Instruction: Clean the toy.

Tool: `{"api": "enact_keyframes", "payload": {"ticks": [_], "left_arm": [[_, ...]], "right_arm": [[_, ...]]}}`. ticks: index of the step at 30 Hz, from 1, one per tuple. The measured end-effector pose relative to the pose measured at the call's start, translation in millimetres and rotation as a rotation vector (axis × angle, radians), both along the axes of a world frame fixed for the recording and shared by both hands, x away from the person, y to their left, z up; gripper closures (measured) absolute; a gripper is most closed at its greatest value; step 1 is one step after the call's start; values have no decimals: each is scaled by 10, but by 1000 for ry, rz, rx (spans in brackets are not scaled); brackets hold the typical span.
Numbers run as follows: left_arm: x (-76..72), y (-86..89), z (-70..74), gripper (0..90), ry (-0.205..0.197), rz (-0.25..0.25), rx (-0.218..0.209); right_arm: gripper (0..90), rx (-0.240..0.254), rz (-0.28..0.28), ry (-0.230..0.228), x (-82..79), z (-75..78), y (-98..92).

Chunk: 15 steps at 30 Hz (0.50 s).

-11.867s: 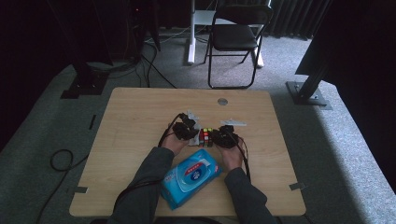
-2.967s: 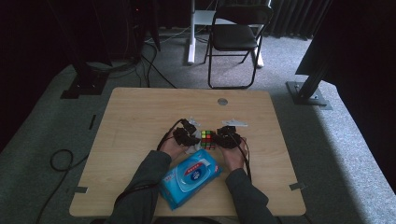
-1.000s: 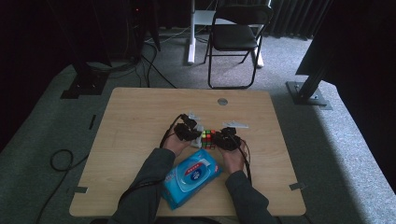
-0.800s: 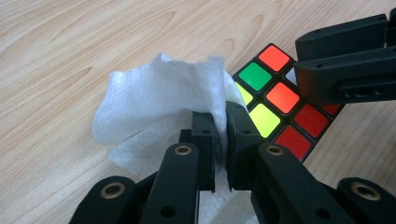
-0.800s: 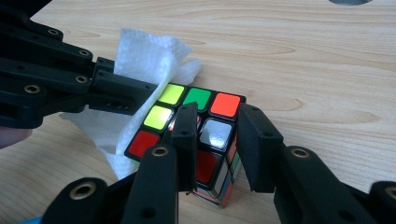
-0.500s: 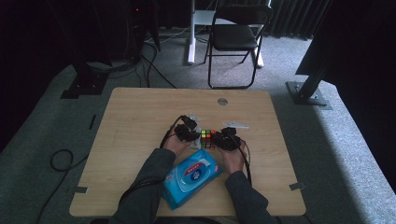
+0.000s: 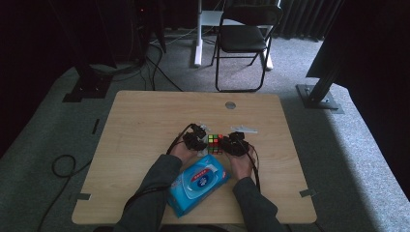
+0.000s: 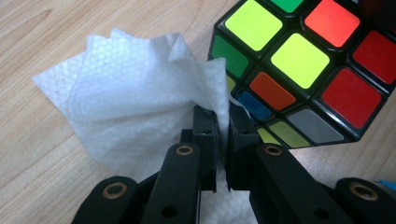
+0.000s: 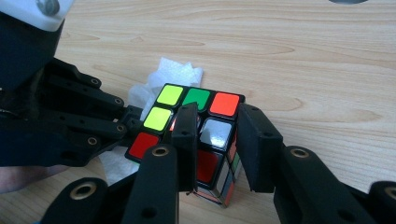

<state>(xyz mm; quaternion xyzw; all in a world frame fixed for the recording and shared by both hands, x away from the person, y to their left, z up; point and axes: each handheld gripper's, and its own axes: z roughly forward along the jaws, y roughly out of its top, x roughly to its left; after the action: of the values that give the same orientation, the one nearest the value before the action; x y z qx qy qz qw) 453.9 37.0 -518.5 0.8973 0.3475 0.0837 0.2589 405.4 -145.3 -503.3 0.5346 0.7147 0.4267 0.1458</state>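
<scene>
The left hand-held gripper is pinching a white wipe between nearly closed jaws, pressing it against the side of the puzzle cube. The right hand-held gripper is clamping a corner of the cube, which is sitting tilted near the middle of the counter. A blue wipes pack is lying just behind the hands, near the counter's near edge; open wood is stretching away on every other side.

The cube shows yellow-green, red, green, orange, blue and grey stickers on black; the wipe is white (finely dimpled), the desk pale woodgrain.
</scene>
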Motion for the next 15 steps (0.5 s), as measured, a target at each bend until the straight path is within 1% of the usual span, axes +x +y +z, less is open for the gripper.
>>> {"api": "enact_keyframes", "payload": {"ticks": [4,10,11,15], "left_arm": [[0,0,0,845,0,0,0],[-36,-13,35,854,-16,-2,5],[-43,-5,48,855,-20,-2,1],[-55,61,150,856,-34,1,-66]], "right_arm": [[696,1,0,0,1,0,-1],[698,6,0,1,1,-4,-8],[698,8,0,1,1,-5,-10],[698,9,-1,0,-1,-7,-10]]}}
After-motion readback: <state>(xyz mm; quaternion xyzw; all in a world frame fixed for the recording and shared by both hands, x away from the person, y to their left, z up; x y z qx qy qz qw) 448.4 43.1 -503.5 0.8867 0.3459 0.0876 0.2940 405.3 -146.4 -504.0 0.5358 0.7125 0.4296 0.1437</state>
